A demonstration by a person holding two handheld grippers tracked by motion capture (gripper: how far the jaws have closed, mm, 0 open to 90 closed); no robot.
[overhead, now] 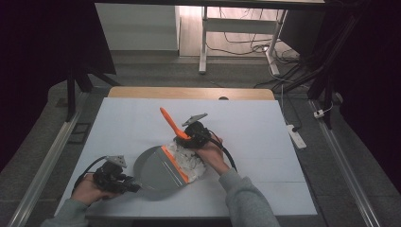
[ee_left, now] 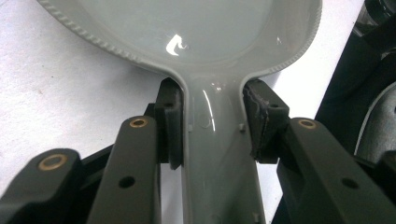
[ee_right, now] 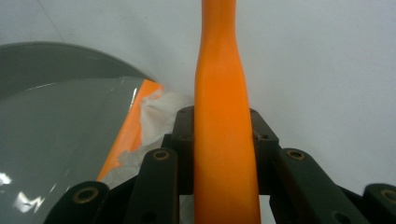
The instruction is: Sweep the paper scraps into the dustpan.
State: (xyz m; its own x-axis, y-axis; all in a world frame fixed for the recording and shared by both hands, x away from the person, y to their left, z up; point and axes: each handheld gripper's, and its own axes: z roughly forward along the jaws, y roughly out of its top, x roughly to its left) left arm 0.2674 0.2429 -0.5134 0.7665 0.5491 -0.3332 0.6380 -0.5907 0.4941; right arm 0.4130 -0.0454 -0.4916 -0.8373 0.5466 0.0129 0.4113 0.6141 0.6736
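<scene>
The grey dustpan [overhead: 158, 172] lies flat on the white table [overhead: 265, 142], toward the near edge and a little left of middle, seen from the high view. Its orange lip [overhead: 176, 164] faces right, and a heap of crumpled white scraps [overhead: 191, 162] lies touching that lip. The left gripper [overhead: 128, 185] sits just left of the dustpan, at its handle, held in the person's left hand [overhead: 87, 189]. The right gripper [overhead: 185, 136] is just beyond the scraps, with the right hand [overhead: 210, 153] behind it, and an orange brush handle [overhead: 169, 122] slants up and away from the dustpan.

In the left gripper view, the two black jaws are closed onto the dustpan's handle [ee_left: 217, 154], pads pressed against both its sides, with the pan widening out just ahead.

In the right gripper view, the jaws are clamped on the orange handle [ee_right: 223, 121], which runs straight up between them. The dustpan [ee_right: 51, 140] shows at left, its orange lip [ee_right: 130, 126] beside the white scraps [ee_right: 161, 116]. I cannot see the brush's bristles.
</scene>
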